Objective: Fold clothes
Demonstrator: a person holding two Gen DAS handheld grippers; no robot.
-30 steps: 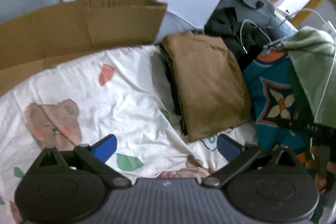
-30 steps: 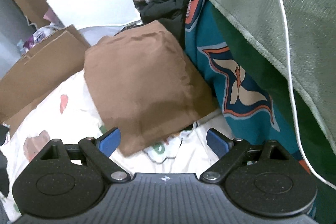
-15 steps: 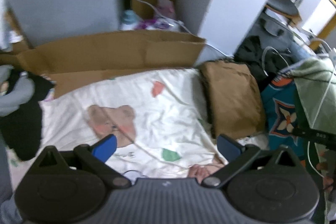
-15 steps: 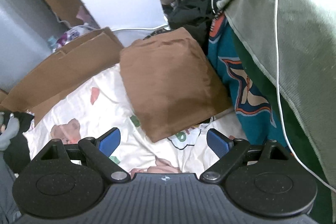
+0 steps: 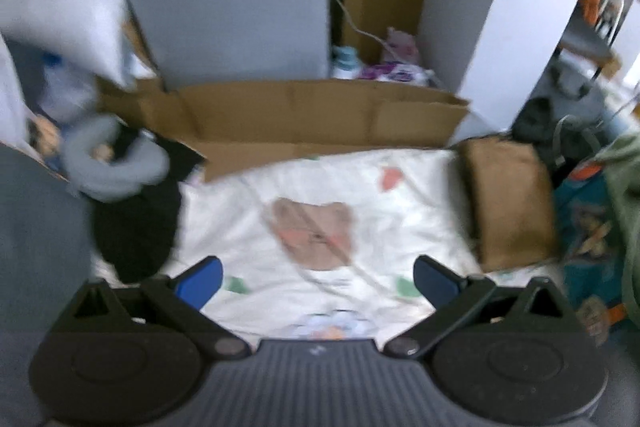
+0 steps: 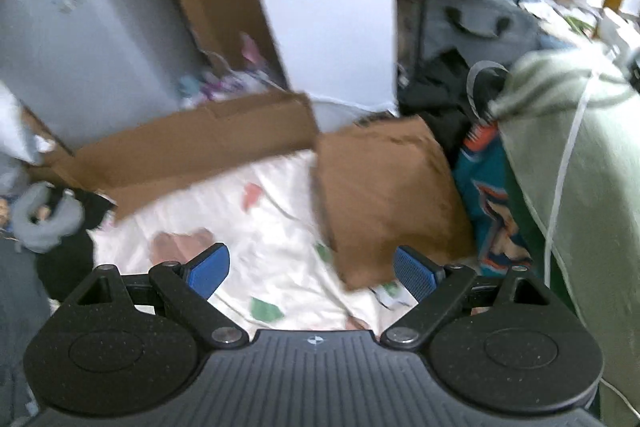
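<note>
Folded brown garment (image 6: 390, 195) beyond wide-spread, empty fingers (image 6: 414, 273)

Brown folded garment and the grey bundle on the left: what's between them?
Only the bear-print sheet, bare, between brown folded garment and grey bundle; left wrist view.

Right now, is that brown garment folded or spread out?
Folded. The brown garment lies as a compact, thick rectangle with straight edges on the bear-print sheet; neither gripper touches it.
</note>
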